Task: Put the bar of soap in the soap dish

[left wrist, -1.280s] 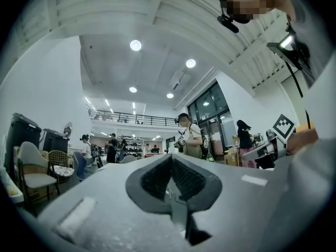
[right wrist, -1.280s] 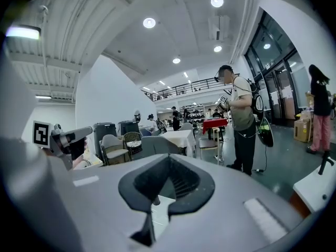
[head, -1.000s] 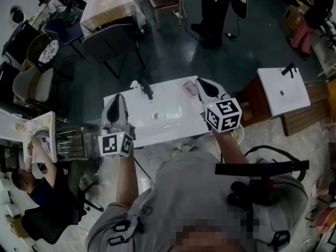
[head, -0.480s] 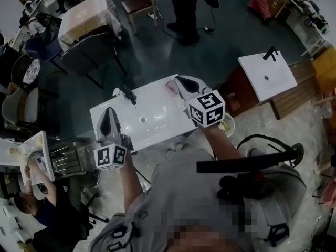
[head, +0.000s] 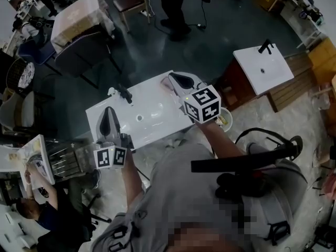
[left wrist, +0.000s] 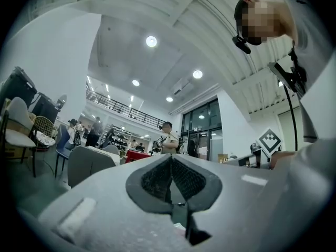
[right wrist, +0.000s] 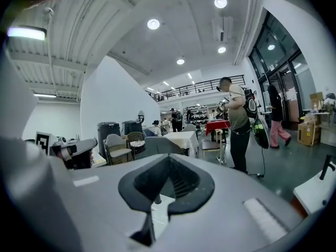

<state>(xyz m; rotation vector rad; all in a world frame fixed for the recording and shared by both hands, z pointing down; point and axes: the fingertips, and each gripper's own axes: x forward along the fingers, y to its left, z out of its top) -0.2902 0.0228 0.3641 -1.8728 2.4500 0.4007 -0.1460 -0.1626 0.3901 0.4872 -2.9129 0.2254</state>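
A white sink top [head: 152, 106] with a black faucet [head: 124, 93] and a drain hole [head: 139, 118] lies below me. At its far right corner lies a small pinkish thing [head: 166, 84]; soap or dish, I cannot tell. My right gripper [head: 172, 76] hovers just beside it with its jaws together and nothing in them. Over the sink's left front part my left gripper [head: 108, 111] is shut and empty too. The left gripper view shows its closed pads [left wrist: 157, 180] against the hall; the right gripper view shows closed pads [right wrist: 181, 180] with a bit of white sink below.
A second white sink top [head: 262, 67] rests on a wooden stand to the right. A person [head: 173, 9] stands beyond the sink, near chairs and a cloth-covered table [head: 79, 14]. Someone sits at the lower left [head: 31, 167]. A small bowl [head: 224, 121] sits under my right arm.
The head view has swung, so the sink sits more to the left in the picture. My left gripper has shifted a little over the sink and rolled. The right gripper has held still.
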